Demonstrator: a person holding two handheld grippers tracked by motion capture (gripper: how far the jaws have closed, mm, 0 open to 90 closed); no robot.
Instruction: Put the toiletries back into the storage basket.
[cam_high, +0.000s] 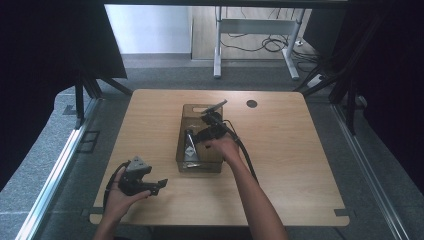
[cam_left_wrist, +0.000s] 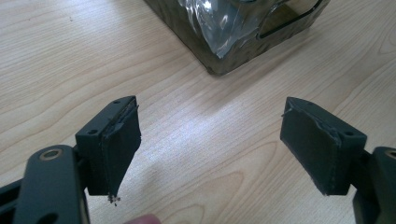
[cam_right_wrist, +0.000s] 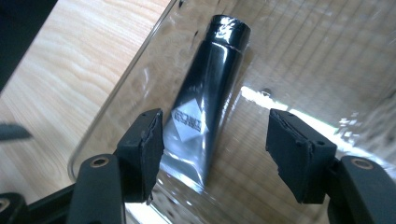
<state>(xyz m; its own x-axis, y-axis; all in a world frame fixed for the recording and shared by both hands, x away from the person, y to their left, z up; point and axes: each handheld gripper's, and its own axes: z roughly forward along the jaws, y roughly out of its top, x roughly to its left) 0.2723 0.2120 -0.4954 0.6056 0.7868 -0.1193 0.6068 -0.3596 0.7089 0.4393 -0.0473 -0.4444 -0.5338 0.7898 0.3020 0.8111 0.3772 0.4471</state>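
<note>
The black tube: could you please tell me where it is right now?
The black tube lies flat inside the clear bin at mid-table, along the bin's left wall in the high view, beneath the open right hand-held gripper.

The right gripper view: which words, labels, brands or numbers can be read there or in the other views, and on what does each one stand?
Black tube in the clear bin: a white diamond label with dark lettering, too blurred to read.
High view: the tube label is too small to read.
Left gripper view: no text.
</note>
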